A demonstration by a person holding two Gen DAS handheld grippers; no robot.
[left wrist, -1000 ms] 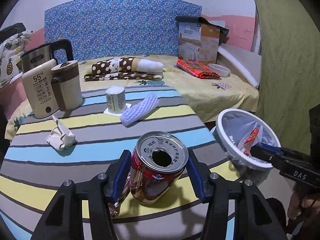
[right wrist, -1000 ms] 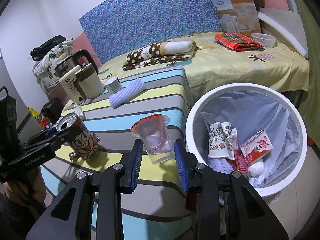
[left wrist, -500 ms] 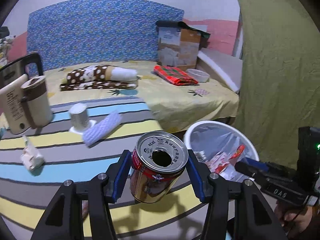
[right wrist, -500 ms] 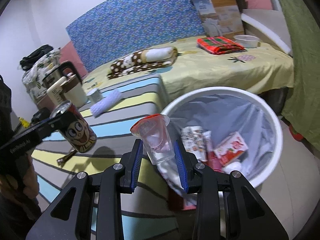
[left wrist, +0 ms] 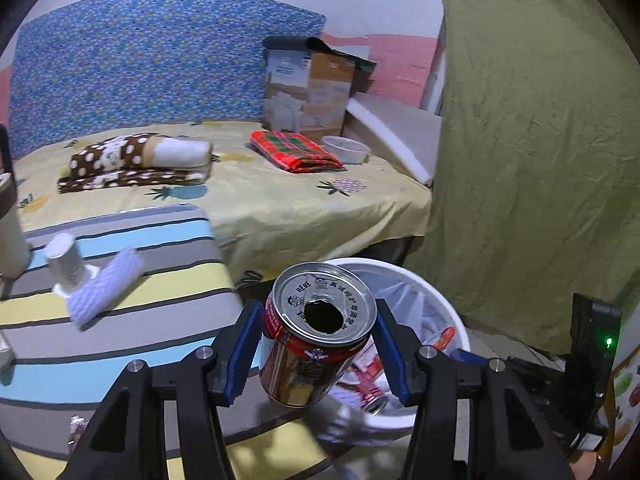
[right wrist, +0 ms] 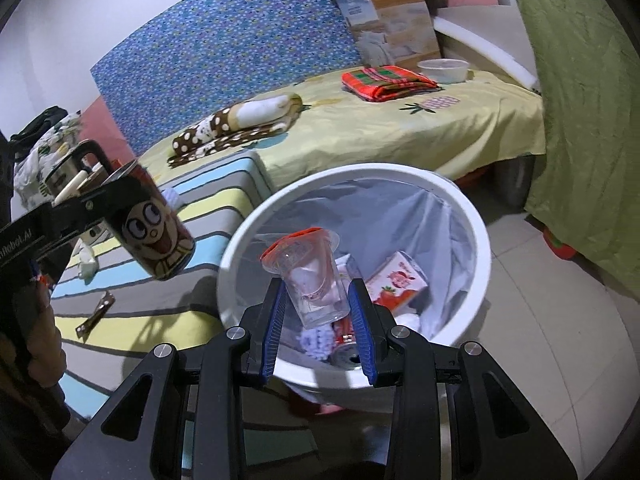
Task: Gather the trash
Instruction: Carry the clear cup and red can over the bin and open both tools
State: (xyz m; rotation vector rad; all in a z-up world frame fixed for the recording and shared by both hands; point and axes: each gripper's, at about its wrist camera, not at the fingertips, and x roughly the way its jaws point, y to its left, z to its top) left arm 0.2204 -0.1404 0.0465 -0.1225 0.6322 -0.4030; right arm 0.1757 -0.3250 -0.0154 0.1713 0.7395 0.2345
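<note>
My left tongs (left wrist: 318, 354) are clamped on a red drink can (left wrist: 316, 336), blue pads against both its sides. The can is tilted, its opened top facing the camera, and it hangs in the air past the right edge of the worktop (left wrist: 120, 328), over the near rim of the white bin (left wrist: 440, 300). In the right wrist view the same can (right wrist: 150, 226) shows its cartoon face and sits clear of the striped cloth, just left of the bin's rim.

My right tongs (right wrist: 318, 324) are closed on a clear plastic cup (right wrist: 310, 280) with a red peeled lid at its mouth. The cup is upright, slightly tilted, held by its lower half directly above the open mouth of the bin (right wrist: 476, 236). Inside the bin's liner lie a strawberry carton (right wrist: 396, 282), a second can (right wrist: 346, 350) and some white netting (right wrist: 316, 340); other contents are hidden behind the cup.

On the worktop, toward its far edge: an upturned paper cup (left wrist: 66, 260) with a white foam sleeve (left wrist: 106, 286) touching it on the right. Near the left edge a crumpled tissue (right wrist: 86, 260) and a small wrapper (right wrist: 96, 314) lie apart from each other. A kettle (right wrist: 66, 168) stands at the far left corner.

Beyond the worktop, the bed (left wrist: 304, 208) carries a spotted folded blanket (left wrist: 136, 162), a red plaid cloth (left wrist: 294, 156), a white bowl (left wrist: 346, 150) and a cardboard box (left wrist: 308, 88).
</note>
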